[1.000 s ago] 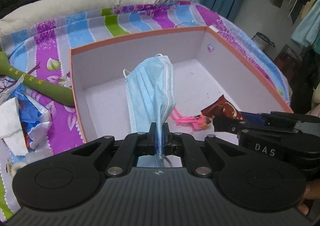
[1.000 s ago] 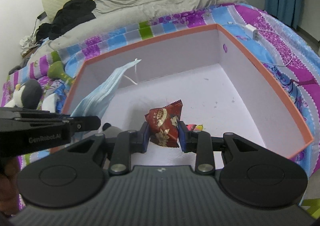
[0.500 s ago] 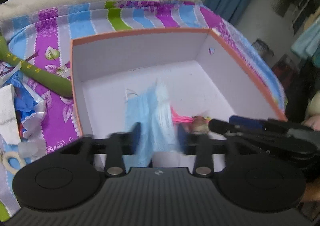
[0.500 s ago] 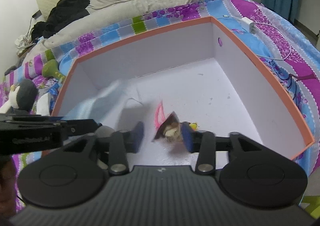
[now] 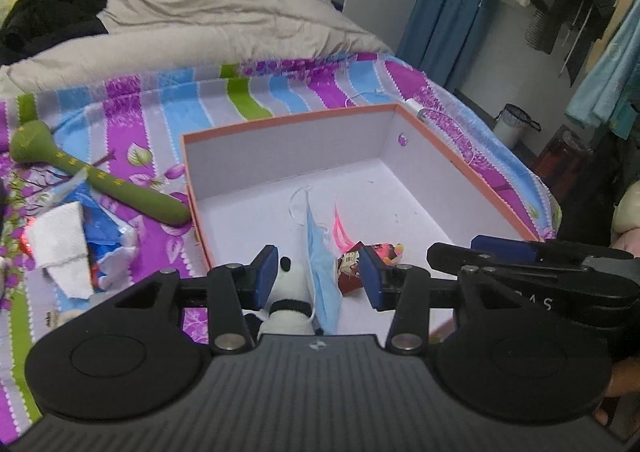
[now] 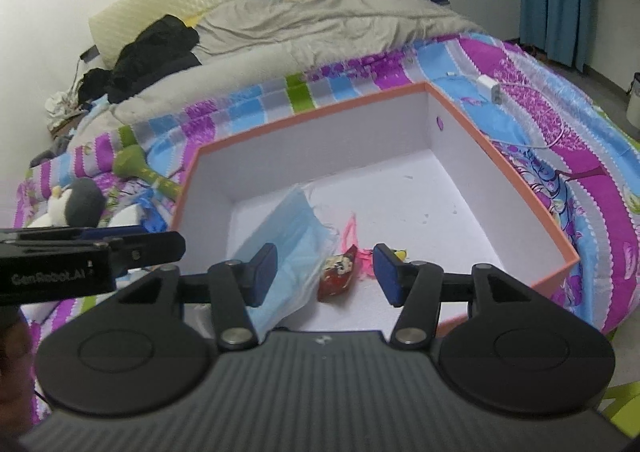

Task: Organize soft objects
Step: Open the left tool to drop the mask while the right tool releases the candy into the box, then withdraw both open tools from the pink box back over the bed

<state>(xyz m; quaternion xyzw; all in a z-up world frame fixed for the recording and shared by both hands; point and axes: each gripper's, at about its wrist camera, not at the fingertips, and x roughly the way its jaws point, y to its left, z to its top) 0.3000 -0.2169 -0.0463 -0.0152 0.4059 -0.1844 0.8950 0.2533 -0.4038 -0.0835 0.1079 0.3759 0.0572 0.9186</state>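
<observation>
Bed covered with a purple, blue and green striped floral sheet (image 5: 132, 107); on it sits a large shallow cardboard box, orange outside and pale lilac inside (image 6: 516, 175). Inside the box, at its near end: a pale blue pleated face mask (image 6: 288, 248) propped against the near-left wall, a dark red foil snack wrapper (image 6: 338, 276) just right of it, a pink stringy item (image 5: 340, 232) behind that. A small black-and-white plush panda (image 5: 286, 294) shows at the near edge below the left gripper; whether it lies inside the box, cannot tell. Still outside the box, on the sheet to its left: a long olive-green plush stick with yellow stars (image 5: 100, 179), a crumpled white tissue (image 5: 60, 244) over blue wrapping, and a grey-and-white plush penguin (image 6: 76, 203). Left gripper (image 5: 318, 272): jaws released, nothing pinched; mask and wrapper lie below the gap. Right gripper (image 6: 326, 278): jaws opening, pads clear of the wrapper seen between them. Judgement: the remaining items all lie left of the box, the green stick's long axis running diagonally toward the box corner, so the left hand is nearer for the next pick.
</observation>
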